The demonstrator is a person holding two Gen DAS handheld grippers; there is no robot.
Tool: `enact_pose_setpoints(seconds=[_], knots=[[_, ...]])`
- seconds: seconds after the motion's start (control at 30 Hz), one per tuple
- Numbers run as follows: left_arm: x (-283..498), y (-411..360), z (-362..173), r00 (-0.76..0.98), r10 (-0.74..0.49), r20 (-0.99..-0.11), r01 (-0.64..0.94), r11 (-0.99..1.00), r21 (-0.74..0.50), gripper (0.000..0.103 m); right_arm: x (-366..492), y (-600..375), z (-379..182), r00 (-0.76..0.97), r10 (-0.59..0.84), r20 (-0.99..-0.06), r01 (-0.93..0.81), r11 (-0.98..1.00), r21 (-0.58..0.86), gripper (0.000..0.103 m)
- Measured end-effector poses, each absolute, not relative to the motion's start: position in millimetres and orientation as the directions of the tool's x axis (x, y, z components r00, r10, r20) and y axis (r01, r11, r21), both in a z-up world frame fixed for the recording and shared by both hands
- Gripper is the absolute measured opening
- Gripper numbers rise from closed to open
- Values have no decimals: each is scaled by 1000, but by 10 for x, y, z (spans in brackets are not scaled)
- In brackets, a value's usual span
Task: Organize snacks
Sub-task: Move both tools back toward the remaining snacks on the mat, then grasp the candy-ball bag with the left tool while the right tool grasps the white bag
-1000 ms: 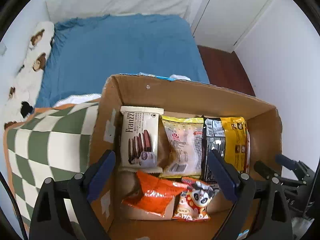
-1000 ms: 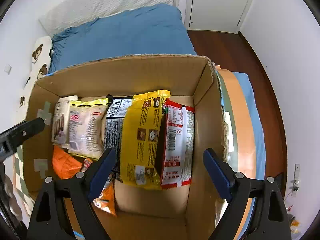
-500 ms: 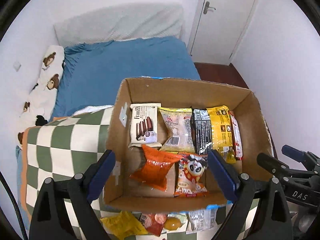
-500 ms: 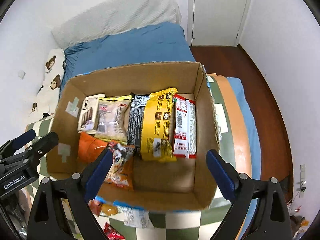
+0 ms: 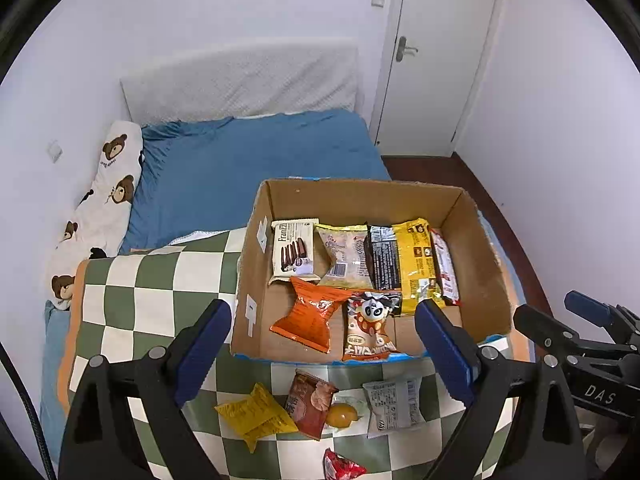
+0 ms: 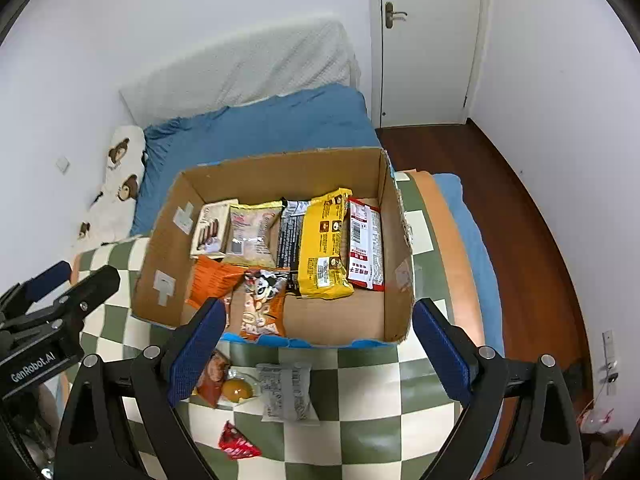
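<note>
An open cardboard box sits on a green-and-white checkered blanket. Inside lie several snack packs, among them a white Franzzi wafer pack, a yellow pack, an orange bag and a panda bag. In front of the box lie loose snacks: a yellow bag, a brown pack, a grey pack and a red one. My left gripper and right gripper are both open and empty, held above the loose snacks.
A blue bed sheet lies behind the box, with a bear-print pillow at the left wall. A white door and a dark wooden floor are on the right.
Both grippers have pulled back and up from the box. The whole box and the loose snacks in front of it have come into view.
</note>
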State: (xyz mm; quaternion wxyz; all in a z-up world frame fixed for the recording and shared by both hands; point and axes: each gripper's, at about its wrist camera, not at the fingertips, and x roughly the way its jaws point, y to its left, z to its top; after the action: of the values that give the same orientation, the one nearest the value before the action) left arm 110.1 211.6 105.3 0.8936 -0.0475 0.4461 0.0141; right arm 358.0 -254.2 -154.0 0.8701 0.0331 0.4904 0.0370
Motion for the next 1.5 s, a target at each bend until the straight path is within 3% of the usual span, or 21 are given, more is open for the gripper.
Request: enact_pose_setpoints(seconds=[0.23, 0.4, 0.73, 0.83, 1.0, 1.03, 1.1, 1.13, 1.17, 1.2, 1.3, 1.5], knots=[[908, 2166, 1072, 604, -26, -796, -92, 991, -102, 94, 3347, -2565, -1414, 525, 139, -839, -34, 989, 142, 96], [662, 2390, 768, 545, -17, -838, -158, 980, -122, 94, 3177, -2512, -1746, 436, 192, -879, -47, 980, 191, 96], [-292, 3209, -599, 202, 48, -978, -431, 901, -45, 94, 3171, -2254, -3105, 184, 194, -964, -60, 981, 186, 96], [-634, 3291, -1039, 100, -43, -994, -509, 856, -89, 94, 3223, -2135, -3409, 137, 175, -975, -74, 983, 166, 96], [-869, 3076, -1597, -15, -171, -985, -512, 848, -139, 94, 3318, -1929, -3738, 94, 133, -987, -96, 988, 124, 96], [-889, 3027, -1693, -21, -178, -984, -507, 850, -143, 93, 3343, -1886, -3811, 85, 119, -989, -96, 989, 111, 96], [-905, 2934, -1871, -40, -174, -984, -497, 858, -132, 75, 3375, -1811, -3904, 75, 113, -991, -104, 989, 104, 96], [-899, 2907, -1925, -54, -167, -984, -493, 862, -119, 61, 3380, -1775, -3937, 81, 98, -992, -111, 990, 89, 95], [-888, 2876, -1929, -51, -146, -988, -484, 869, -103, 55, 3374, -1750, -3953, 90, 77, -993, -117, 991, 67, 87], [-869, 2852, -1900, -35, -133, -990, -474, 874, -101, 51, 3360, -1738, -3957, 98, 59, -993, -122, 991, 47, 68], [-774, 2761, -1781, 3, -122, -993, -441, 891, -111, 49, 3261, -1740, -3951, 102, 48, -994, -144, 989, 33, 58], [-533, 2535, -1632, 67, -95, -993, -367, 923, -113, 49, 2744, -1982, -3984, 27, 91, -995, -152, 985, 86, 57]])
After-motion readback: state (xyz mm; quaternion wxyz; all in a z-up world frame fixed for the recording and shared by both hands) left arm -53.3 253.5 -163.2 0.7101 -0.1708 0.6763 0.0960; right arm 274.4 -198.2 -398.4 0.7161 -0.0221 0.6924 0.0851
